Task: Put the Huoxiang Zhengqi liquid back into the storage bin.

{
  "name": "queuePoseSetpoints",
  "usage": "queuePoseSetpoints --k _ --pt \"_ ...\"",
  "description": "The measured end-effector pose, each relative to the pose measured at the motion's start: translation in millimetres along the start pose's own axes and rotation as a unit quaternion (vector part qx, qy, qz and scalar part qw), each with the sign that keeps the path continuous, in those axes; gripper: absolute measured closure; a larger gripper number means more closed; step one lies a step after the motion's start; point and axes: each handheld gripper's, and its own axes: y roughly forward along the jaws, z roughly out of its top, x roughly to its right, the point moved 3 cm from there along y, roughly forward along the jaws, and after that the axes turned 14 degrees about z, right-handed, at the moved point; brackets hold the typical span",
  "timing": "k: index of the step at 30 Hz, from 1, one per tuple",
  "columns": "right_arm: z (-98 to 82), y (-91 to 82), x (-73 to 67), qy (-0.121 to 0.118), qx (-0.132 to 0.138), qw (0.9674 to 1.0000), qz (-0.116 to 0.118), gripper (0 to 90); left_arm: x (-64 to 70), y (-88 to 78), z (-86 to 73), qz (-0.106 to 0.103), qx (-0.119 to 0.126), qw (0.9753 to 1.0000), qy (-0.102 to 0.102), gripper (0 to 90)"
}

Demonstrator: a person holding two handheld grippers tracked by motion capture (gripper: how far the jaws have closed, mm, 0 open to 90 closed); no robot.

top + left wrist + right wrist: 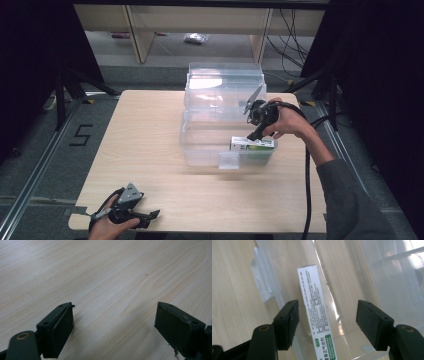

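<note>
Loosely, box (318,315) between hand-held gripper (327,320) jaws

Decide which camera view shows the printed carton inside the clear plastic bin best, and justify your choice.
The right gripper view: the carton lies close up between the open right gripper, its printed text and green label plain. The high view shows the carton small, at the near wall of the clear bin. The left gripper view looks at the wooden table.

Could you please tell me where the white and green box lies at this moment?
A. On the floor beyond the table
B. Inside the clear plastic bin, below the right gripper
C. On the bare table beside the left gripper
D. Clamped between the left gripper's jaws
B: the white and green box lies inside the clear plastic bin, and the right gripper stands open above it, its jaws clear of the box.
</note>
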Motion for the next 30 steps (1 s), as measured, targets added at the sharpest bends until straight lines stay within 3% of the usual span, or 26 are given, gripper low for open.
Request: queuePoseSetpoints --k 3,5,10,13,15,19,24,25,30 --pt "0.5 -2.3 -2.4 0.011 0.004 0.9999 -0.003 34.1 -0.1 0.0 0.0 0.0 -0.001 1.0 0.002 15.0" --pt "1.1 -3.8 -3.0 0.006 0.009 0.9999 -0.004 33.6 -0.1 0.0 0.0 0.0 -0.001 1.0 0.001 15.0" --pt "1.6 -4.4 -6.4 0.009 0.044 0.999 -0.008 30.8 -0.5 -0.1 -0.2 -0.001 -0.001 1.0 0.003 15.0" --pt "0.0 -3.3 -9.8 0.028 0.053 0.9982 -0.01 28.3 -0.3 -0.6 0.0 -0.001 0.0 1.0 0.004 15.0" --pt "-0.8 -4.1 -9.6 0.02 0.053 0.9983 -0.011 27.8 -0.4 -0.6 0.0 -0.001 0.0 1.0 0.002 15.0" --pt "-3.5 -7.9 -11.6 0.035 0.081 0.9959 -0.017 26.1 -0.2 -0.6 0.0 -0.001 0.001 1.0 0.002 15.0" --pt "-8.6 -5.5 -13.8 0.057 0.098 0.9935 -0.013 23.2 -0.9 -1.0 -0.1 -0.003 -0.002 0.9999 0.01 15.0" --pt "-9.2 -5.4 -13.6 0.054 0.101 0.9933 -0.015 23.1 -0.5 -0.6 0.0 -0.002 -0.001 1.0 0.003 15.0" --pt "-15.7 -5.8 -16.1 0.075 0.137 0.9877 -0.015 21.7 -1.1 -1.3 0.1 -0.002 -0.003 1.0 0.007 15.0"
